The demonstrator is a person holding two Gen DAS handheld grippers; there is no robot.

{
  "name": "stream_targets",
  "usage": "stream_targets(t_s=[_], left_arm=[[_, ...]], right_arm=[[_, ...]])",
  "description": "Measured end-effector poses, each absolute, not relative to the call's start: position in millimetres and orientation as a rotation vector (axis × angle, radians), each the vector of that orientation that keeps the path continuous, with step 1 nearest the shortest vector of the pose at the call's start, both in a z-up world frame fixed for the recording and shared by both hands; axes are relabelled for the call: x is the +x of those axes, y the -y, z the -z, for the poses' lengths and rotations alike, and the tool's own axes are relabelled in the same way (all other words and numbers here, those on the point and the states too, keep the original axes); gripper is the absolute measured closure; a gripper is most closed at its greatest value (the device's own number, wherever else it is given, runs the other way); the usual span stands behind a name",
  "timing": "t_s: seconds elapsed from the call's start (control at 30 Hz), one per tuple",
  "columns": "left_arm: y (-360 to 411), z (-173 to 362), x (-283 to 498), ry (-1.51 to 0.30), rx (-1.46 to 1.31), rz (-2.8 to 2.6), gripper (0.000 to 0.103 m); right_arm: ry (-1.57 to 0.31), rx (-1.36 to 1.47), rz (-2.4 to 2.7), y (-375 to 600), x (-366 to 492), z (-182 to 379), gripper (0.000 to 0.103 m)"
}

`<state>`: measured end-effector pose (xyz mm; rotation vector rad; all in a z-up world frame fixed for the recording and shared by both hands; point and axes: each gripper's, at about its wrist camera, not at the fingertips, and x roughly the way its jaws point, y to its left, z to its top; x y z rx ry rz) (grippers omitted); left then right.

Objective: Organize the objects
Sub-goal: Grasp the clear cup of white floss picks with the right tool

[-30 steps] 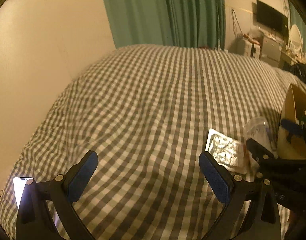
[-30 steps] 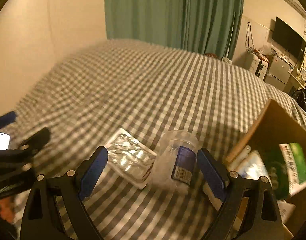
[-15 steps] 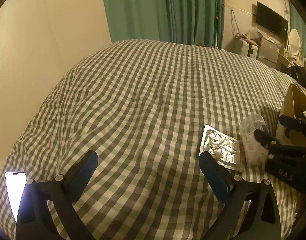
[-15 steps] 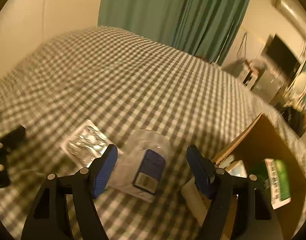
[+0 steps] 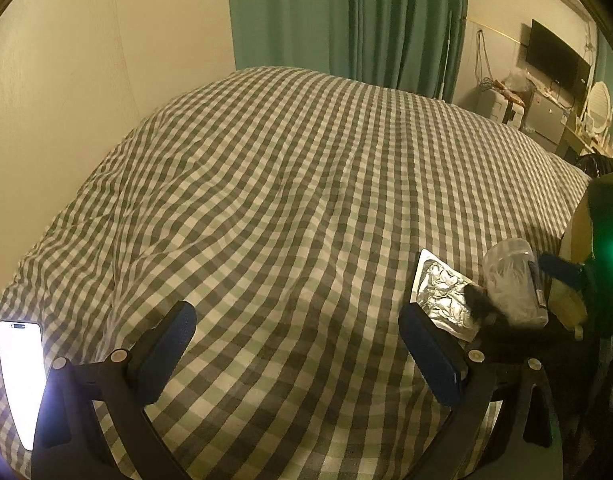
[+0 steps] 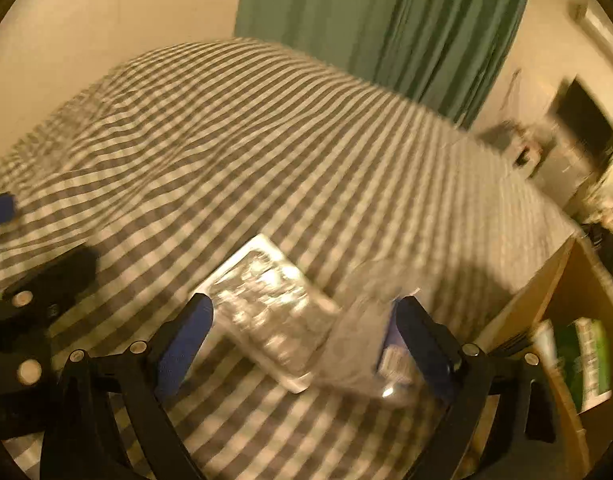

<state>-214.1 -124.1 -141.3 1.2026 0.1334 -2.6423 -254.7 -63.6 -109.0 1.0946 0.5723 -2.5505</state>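
Left gripper (image 5: 306,352): jaws wide apart, nothing between them, hovering over the checked bedspread (image 5: 290,184). A lit phone (image 5: 20,380) lies on the bedspread at the near left edge, beside the left gripper's frame. Right gripper (image 6: 306,332): jaws also spread, not clamped on anything; view is motion-blurred. Its pads straddle two items lying on the bedspread: a foil blister pack (image 6: 266,304) flat between the pads, nearer the left pad, and a clear plastic bag (image 6: 370,332) just right of the pack, up against the right pad. The bag holds a small dark blue item with a barcode label (image 6: 392,344); whether the pad actually touches the bag cannot be told through the blur. In the left wrist view the pack (image 5: 444,296) and bag (image 5: 510,280) lie side by side right of the left gripper, with the right gripper's dark fingers reaching around them. Right of the bag stands an open cardboard box (image 6: 562,292), its near wall just beside the bag; green-and-white printed packets (image 6: 590,356) are inside. Beyond, the bedspread runs to a green curtain (image 5: 346,20); right of the curtain, a wall-mounted TV (image 5: 554,58) above cluttered furniture.
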Motion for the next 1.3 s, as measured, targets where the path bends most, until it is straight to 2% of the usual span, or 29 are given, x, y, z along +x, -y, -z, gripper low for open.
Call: stream_targets(t_s=[0.13,0.27,0.3,0.33,0.37,0.4,0.77,1.0,1.2,1.3], left_arm=[[122.6,143.1,-216.1,-0.122,1.213,2.641,0.0],[116.0,145.9,-215.8,-0.066,1.217,2.643,0.0],[114.5,146.2,-215.2,-0.056,1.216,2.647,0.0],[112.7,146.7,-214.5,-0.045,1.218,2.649,0.0],[110.6,147.2,-214.6,-0.03,1.221,2.649,0.0],[108.9,147.8,-215.2,-0.017,1.226,2.648,0.0],[52.8,155.7,-222.0,0.098,1.34,2.789,0.0],[10.7,171.7,-251.6,0.054,1.419,2.869,0.0],[-12.7,193.8,-276.1,0.132,1.471,2.888,0.0],[-21.3,210.0,-283.6,0.232,1.492,2.867,0.0]], right_arm=[[-0.439,1.263,2.571,33.9,-285.9,123.7,0.013],[-0.614,1.249,2.57,37.5,-290.5,145.3,0.013],[-0.606,1.257,2.558,37.1,-292.7,150.2,0.014],[-0.531,1.278,2.546,30.7,-296.2,151.9,0.019],[-0.423,1.302,2.534,21.7,-299.8,149.7,0.037],[-0.334,1.335,2.522,13.1,-302.1,147.2,0.041],[-0.326,1.194,2.46,-40.7,-208.6,102.7,0.042],[-0.144,1.101,2.505,-96.0,-180.4,60.5,0.041],[-0.127,1.138,2.515,-111.4,-185.5,72.1,0.042],[-0.117,1.166,2.512,-116.3,-190.5,81.2,0.041]])
